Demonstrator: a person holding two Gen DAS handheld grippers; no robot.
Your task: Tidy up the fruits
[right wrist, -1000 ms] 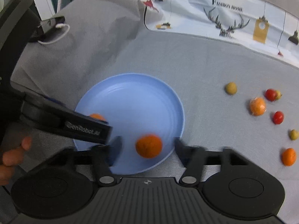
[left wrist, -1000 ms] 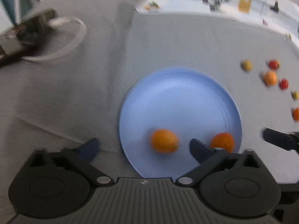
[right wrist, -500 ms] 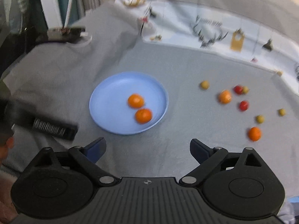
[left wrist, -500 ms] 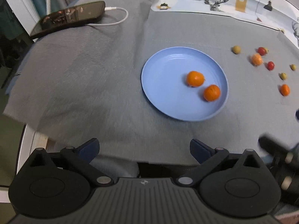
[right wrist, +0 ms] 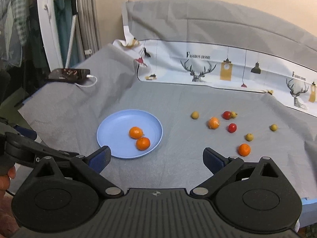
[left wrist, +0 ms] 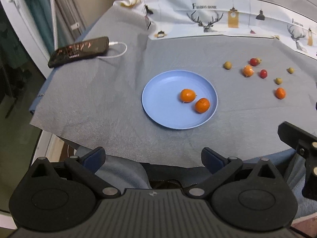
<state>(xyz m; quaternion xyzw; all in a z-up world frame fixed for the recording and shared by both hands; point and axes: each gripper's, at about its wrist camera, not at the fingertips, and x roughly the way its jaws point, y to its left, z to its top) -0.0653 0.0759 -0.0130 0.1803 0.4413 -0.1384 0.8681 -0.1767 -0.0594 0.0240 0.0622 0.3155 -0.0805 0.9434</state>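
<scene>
Right gripper [left wrist: 297, 152] cut off by frame edge in left view; yellowish fruit [right wrist: 233, 114] half hidden behind red fruit [right wrist: 226, 115]; kind untellable.

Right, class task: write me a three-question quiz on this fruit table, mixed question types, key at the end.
1. How many orange fruits lie on the blue plate?
2. True or false: the right gripper has a fruit between its fingers.
3. Which lies nearest the table's left edge? A) phone B) red fruit C) green fruit

Key:
1. Two: one and another, close beside it.
2. False; its jaws stand wide apart, nothing between them.
3. A; a white cable is plugged into it.
</scene>
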